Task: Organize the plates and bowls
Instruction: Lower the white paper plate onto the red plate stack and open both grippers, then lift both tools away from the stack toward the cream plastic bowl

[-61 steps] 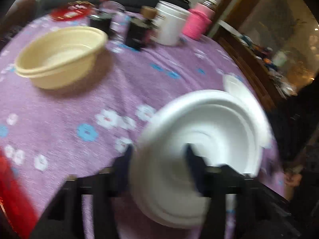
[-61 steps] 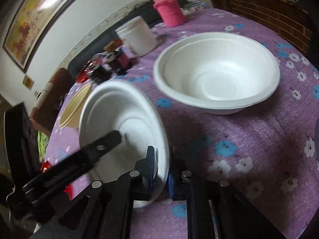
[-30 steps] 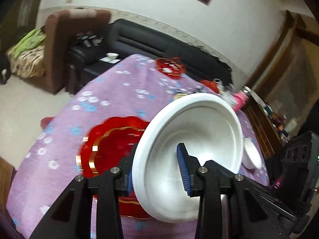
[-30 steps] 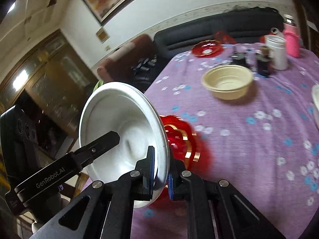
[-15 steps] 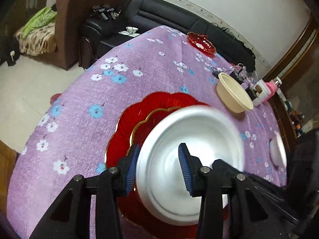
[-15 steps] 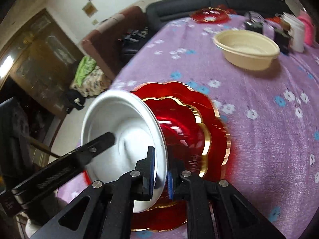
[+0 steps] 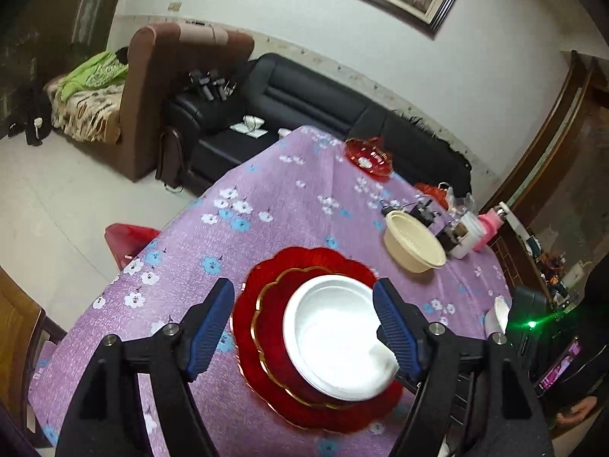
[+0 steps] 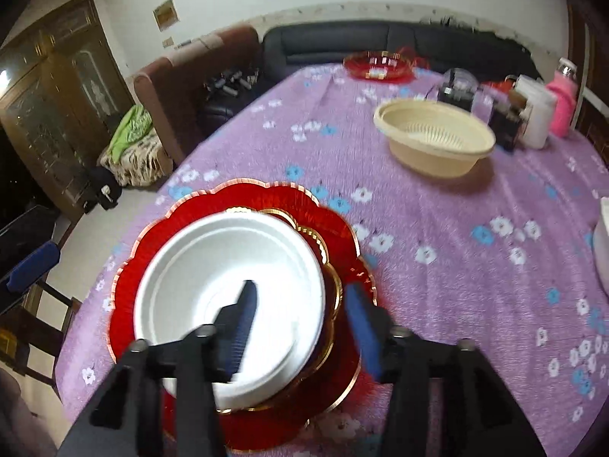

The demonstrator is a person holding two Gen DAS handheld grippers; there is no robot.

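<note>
I've let go: the smooth white bowl now sits on two scalloped red plates. Left gripper and right gripper both gape wide, empty. One ribbed cream bowl stands apart.

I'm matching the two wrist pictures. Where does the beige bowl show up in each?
Left wrist: beige bowl sits right of centre, beyond the red plate.
Right wrist: beige bowl sits upper right, before the jars.
Shared landmark: the white bowl on the red plate.
</note>
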